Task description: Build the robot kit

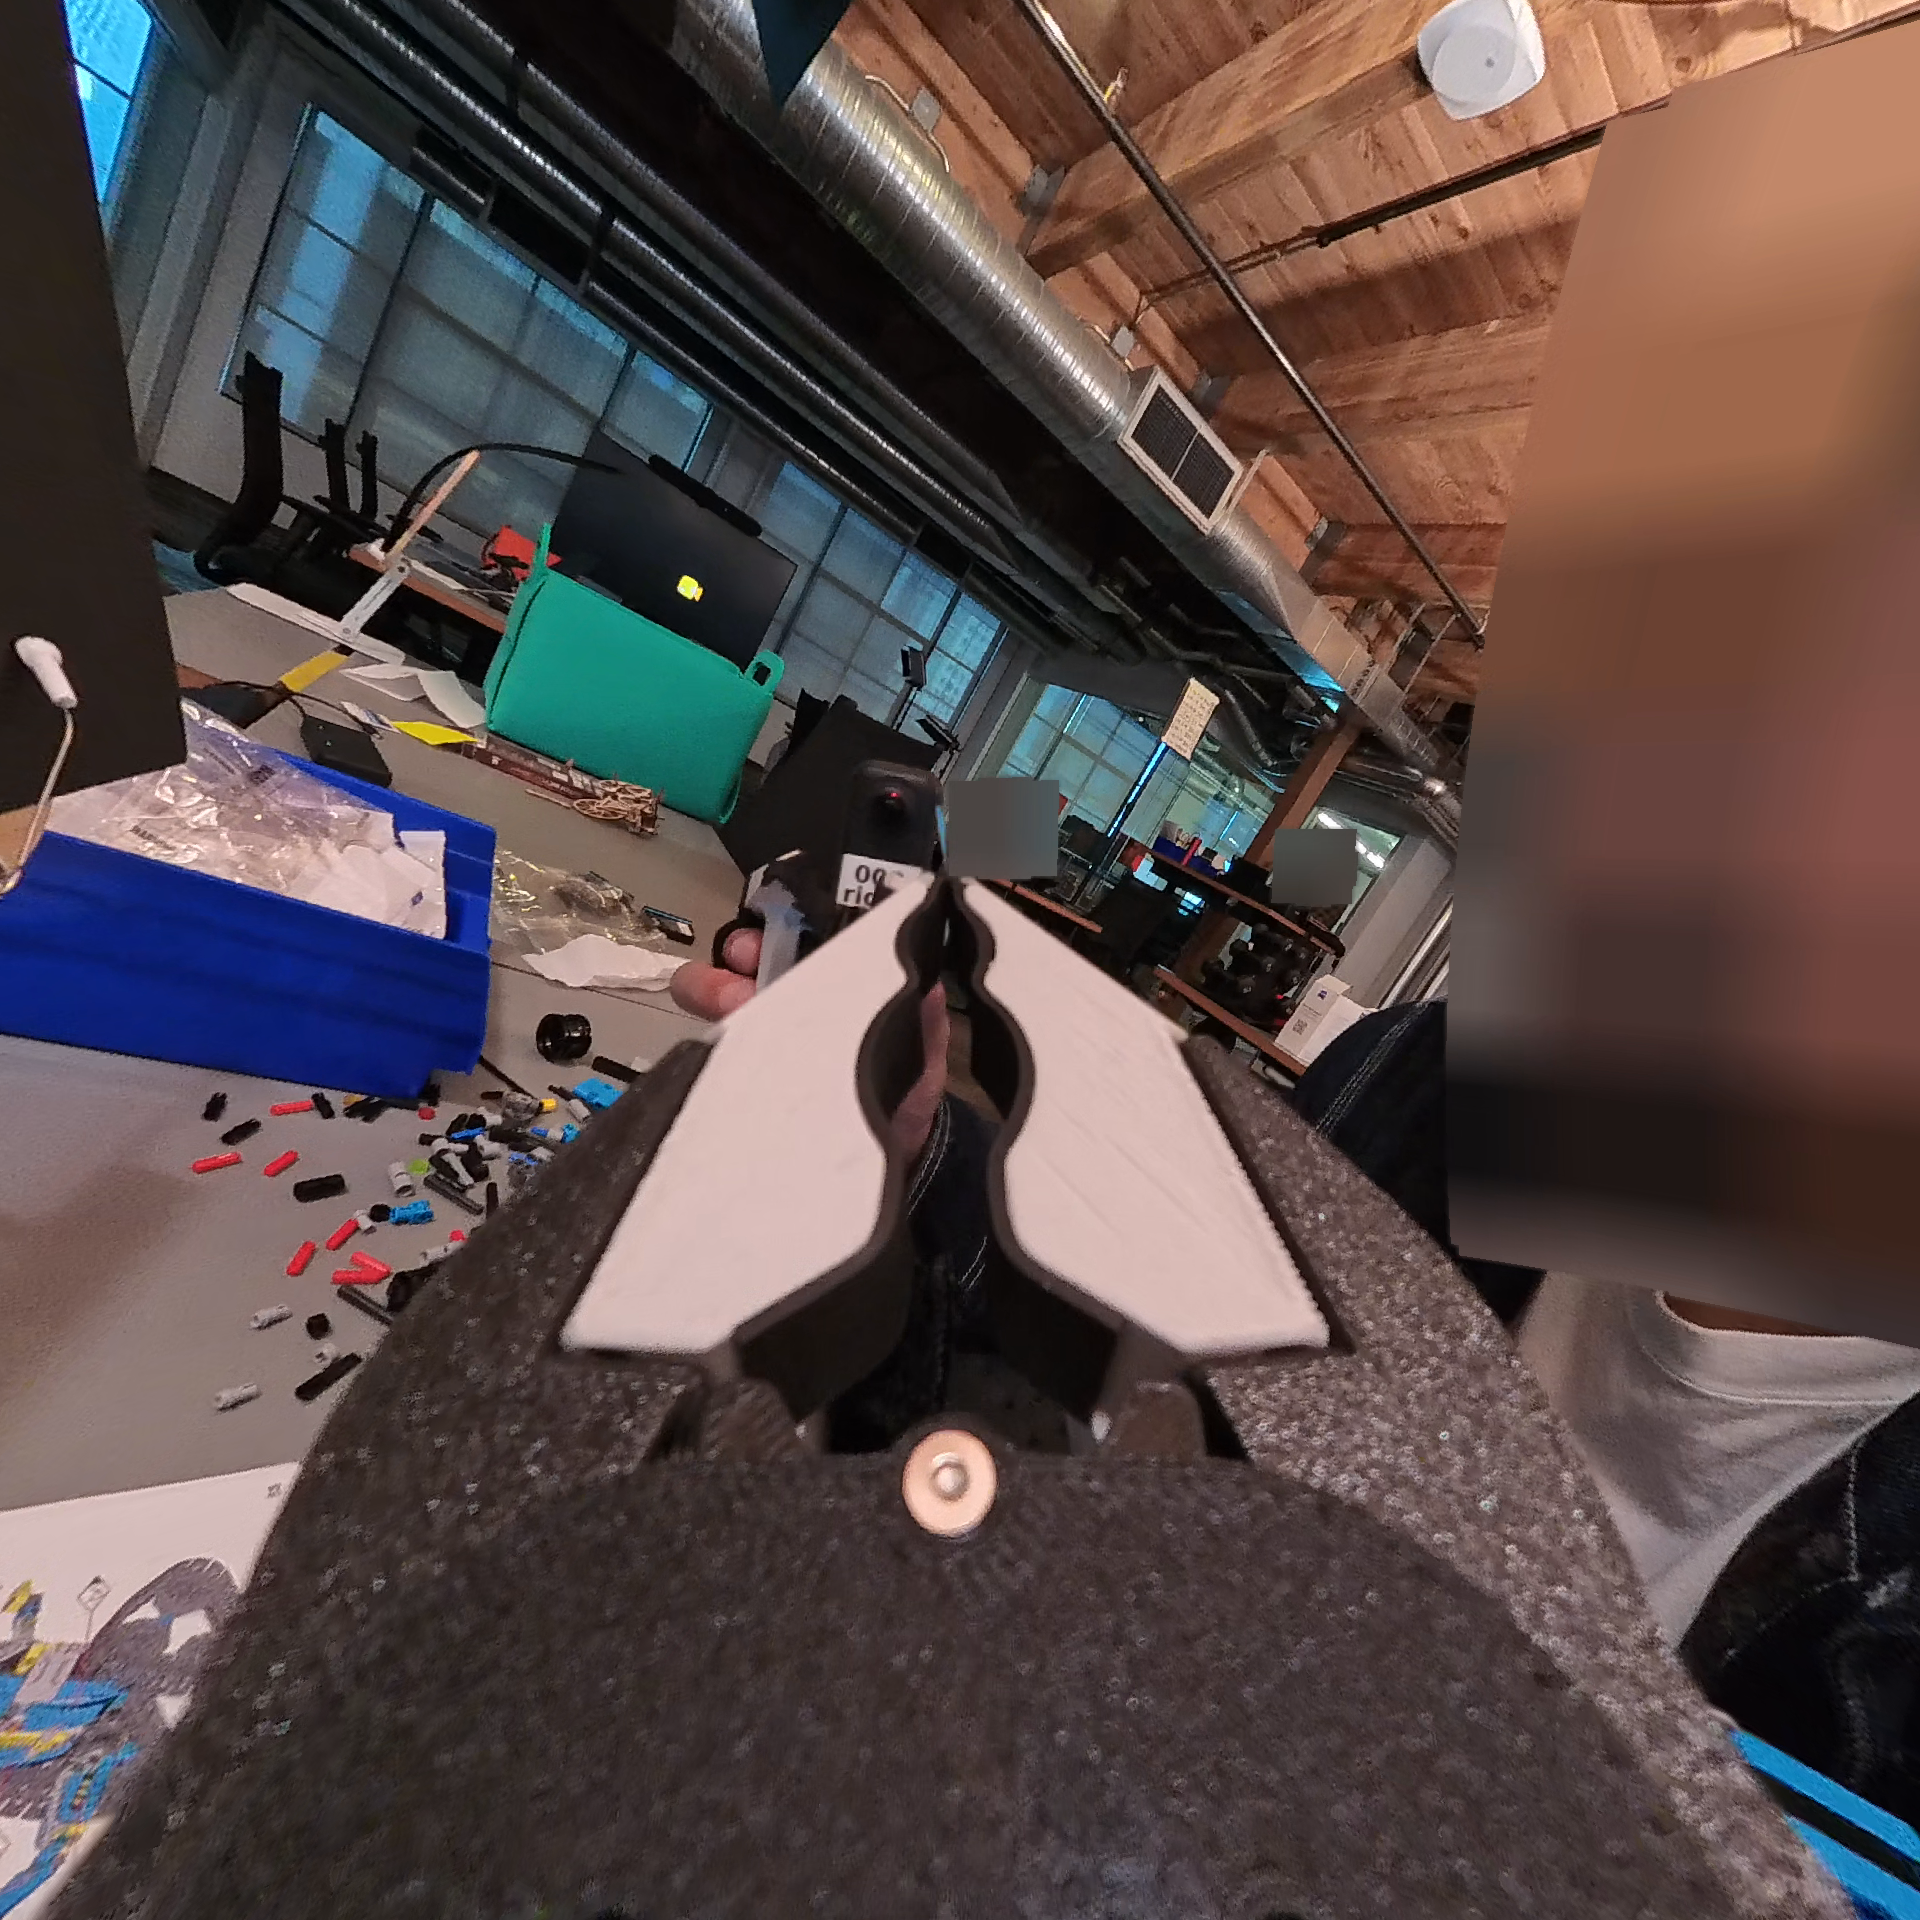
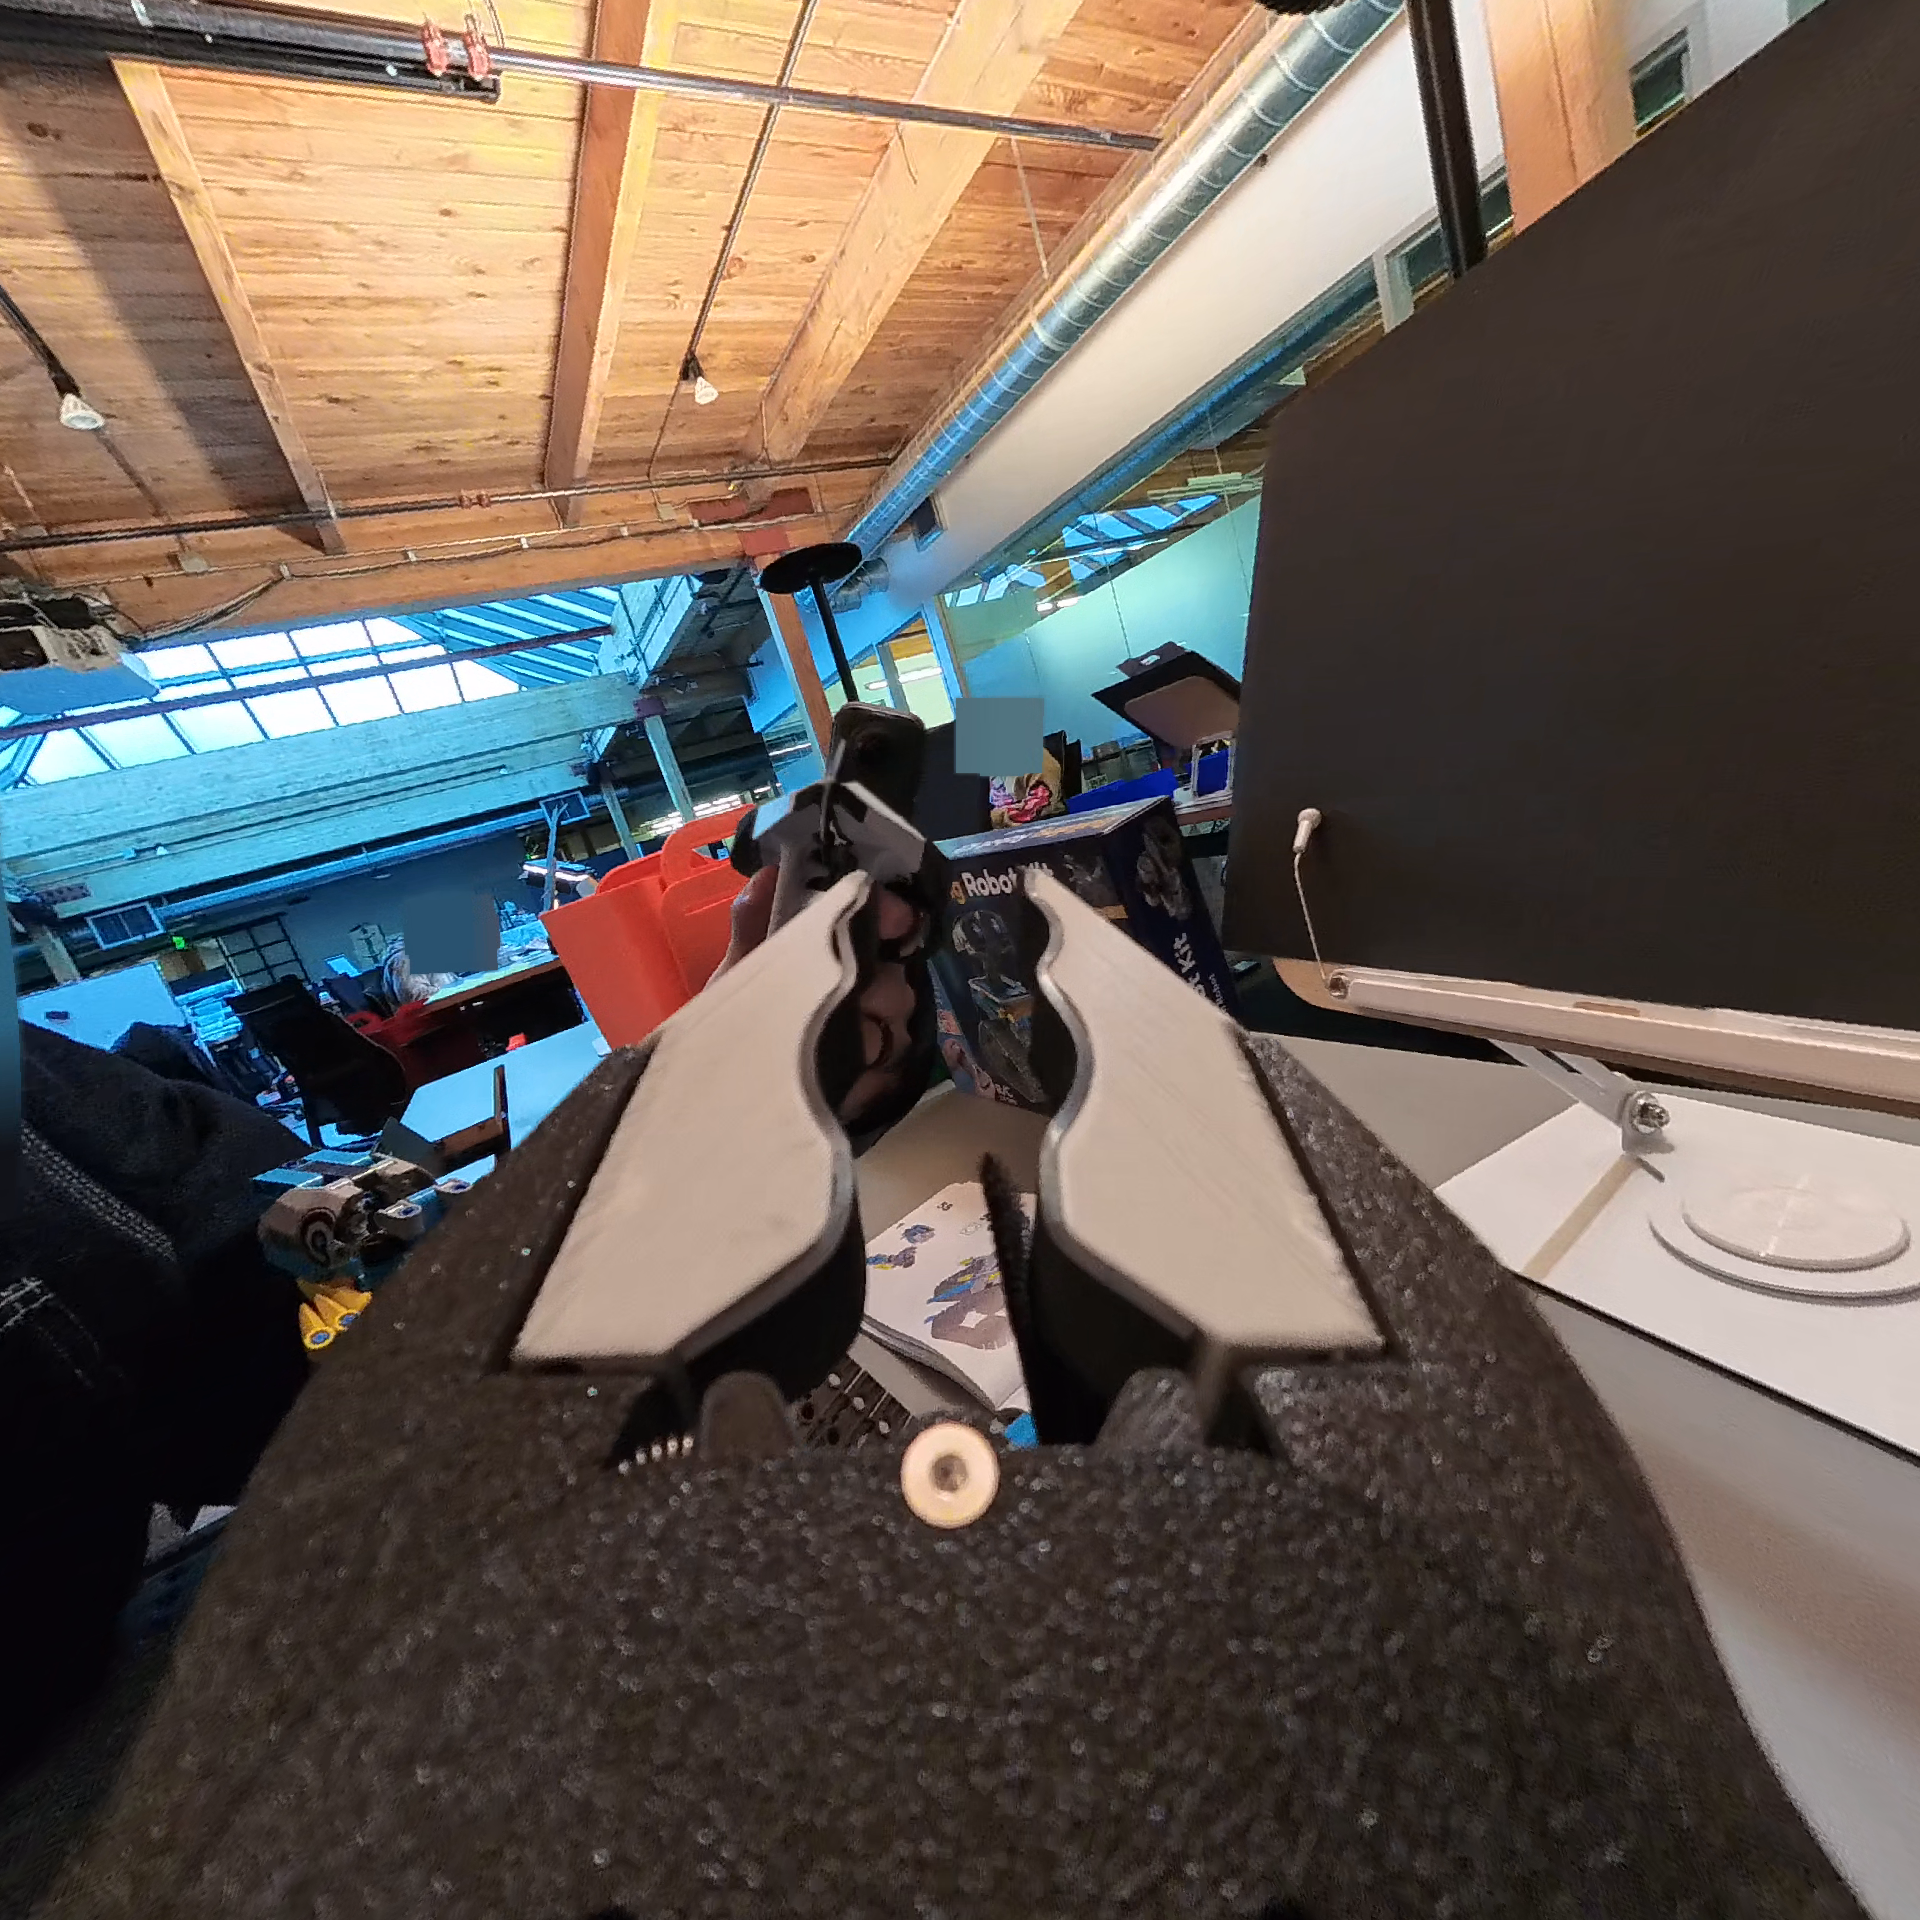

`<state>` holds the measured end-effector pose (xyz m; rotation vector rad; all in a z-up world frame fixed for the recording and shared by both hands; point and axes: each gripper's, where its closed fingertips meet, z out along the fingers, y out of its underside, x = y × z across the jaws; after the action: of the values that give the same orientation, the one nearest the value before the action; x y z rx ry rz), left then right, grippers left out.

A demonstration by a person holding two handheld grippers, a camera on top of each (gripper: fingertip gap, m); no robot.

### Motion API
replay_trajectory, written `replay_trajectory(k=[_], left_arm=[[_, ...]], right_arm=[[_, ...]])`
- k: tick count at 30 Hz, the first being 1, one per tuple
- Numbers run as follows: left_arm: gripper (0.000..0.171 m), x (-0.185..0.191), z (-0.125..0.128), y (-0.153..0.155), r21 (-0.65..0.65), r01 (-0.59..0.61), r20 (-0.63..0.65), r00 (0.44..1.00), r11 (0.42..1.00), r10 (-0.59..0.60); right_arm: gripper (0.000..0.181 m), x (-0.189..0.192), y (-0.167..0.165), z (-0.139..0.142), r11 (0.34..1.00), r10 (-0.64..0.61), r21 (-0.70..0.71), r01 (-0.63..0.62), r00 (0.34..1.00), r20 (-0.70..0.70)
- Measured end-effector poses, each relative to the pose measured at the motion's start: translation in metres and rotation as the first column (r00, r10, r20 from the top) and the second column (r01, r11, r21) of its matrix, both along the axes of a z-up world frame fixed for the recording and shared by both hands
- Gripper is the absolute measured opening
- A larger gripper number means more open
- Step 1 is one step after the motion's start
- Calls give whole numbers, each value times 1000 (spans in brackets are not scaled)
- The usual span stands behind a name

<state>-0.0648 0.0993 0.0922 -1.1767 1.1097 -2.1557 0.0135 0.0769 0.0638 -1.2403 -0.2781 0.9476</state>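
Observation:
My left gripper [image 1: 945, 885] is shut with nothing between its white fingers, and it is held up off the grey table [image 1: 135, 1236]. Just beyond its tips is the other gripper [image 1: 831, 883], held by a hand [image 1: 712, 982]. My right gripper [image 2: 945, 883] is open and empty, also raised. Beyond its tips it faces the other gripper [image 2: 836, 821] and a hand. Small red, black and blue building pieces [image 1: 416, 1174] lie scattered on the table to the left. A partly built blue and grey model [image 2: 343, 1226] stands at the left in the right wrist view.
A blue bin [image 1: 239, 956] holds plastic bags. A green felt bag [image 1: 623, 696], an orange bag [image 2: 644, 935], a dark printed box [image 2: 1081, 935], an instruction booklet [image 2: 935, 1288] and a tilted black panel [image 2: 1558, 623] also stand about. A person's torso [image 1: 1704, 1434] is close on the right. The gap from one gripper's tips to the other's is roughly 9 cm. Both grippers' tips are roughly 30 cm from the tilted black panel [image 2: 1558, 623].

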Motion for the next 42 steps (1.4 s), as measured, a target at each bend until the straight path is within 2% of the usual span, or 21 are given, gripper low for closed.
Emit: replay_trajectory(k=[6,15,18,20,22,27,29,31,33,37,42], left_arm=[[0,6,-9,-4,18,7,-35,999,1000,-6],[0,4,-8,-5,26,14,-47,999,1000,-13],[0,9,-22,-9,51,38,-137,990,998,-31],[0,12,-53,-27,105,140,-314,944,985,-101],[0,8,-91,-55,136,305,-498,843,943,-201],[0,14,-134,-85,128,420,-640,727,898,-249],[0,19,-145,-83,121,402,-669,708,908,-225],[0,20,-145,-85,72,407,-664,700,910,-261],[0,22,-151,-83,75,398,-680,691,915,-245],[0,19,-158,-90,69,438,-697,664,896,-271],[0,20,-161,-92,60,444,-699,658,894,-280]], right_arm=[[24,-1,0,-1,1000,-6,0,6,1000,16],[23,-1,2,-5,1000,-14,-14,14,999,33],[23,-3,3,-7,1000,-22,-14,23,998,55],[23,-3,4,-8,999,-28,-15,29,998,64],[23,-1,7,-11,999,-38,-22,40,996,76],[23,2,10,-16,998,-51,-38,55,995,87],[23,2,10,-15,998,-55,-33,59,994,96],[23,2,9,-15,997,-61,-29,65,992,108],[23,2,10,-16,997,-63,-29,67,992,113],[23,2,10,-17,997,-60,-34,64,992,114],[23,2,10,-17,997,-61,-34,66,991,115]])
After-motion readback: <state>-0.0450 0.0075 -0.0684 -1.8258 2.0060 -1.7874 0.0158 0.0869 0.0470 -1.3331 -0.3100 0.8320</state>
